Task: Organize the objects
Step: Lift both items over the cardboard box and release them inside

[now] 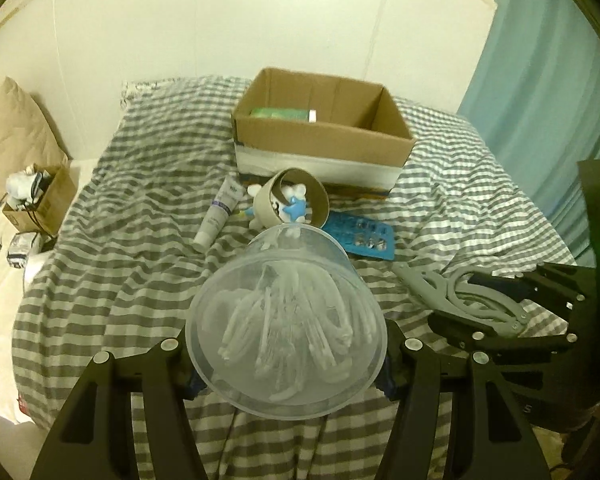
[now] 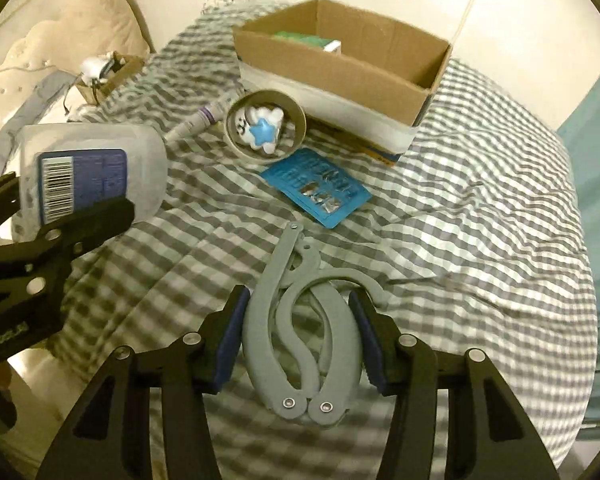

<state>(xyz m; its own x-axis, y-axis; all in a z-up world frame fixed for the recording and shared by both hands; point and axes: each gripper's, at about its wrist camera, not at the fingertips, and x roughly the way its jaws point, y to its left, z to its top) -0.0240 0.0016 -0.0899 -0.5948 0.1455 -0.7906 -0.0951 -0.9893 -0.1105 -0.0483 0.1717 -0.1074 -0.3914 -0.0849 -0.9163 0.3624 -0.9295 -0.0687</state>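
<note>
- A clear plastic tub of white curved pieces sits clamped in the left claw, its round rim pressed by both pads and held above the bed.
- A grey folding hanger, smooth and looped, is pinched between the blue pads of the right claw.
- Ahead of both claws, striped, rumpled bedding lies open to the right.
- Further ahead sit a blue blister pack, a cardboard ring around a white toy with a blue star, and a tube to their left.
- Beyond them stands an open cardboard box, walls upright, a green packet in its far-left corner.
- The bed's left edge drops to a smaller box.
</note>
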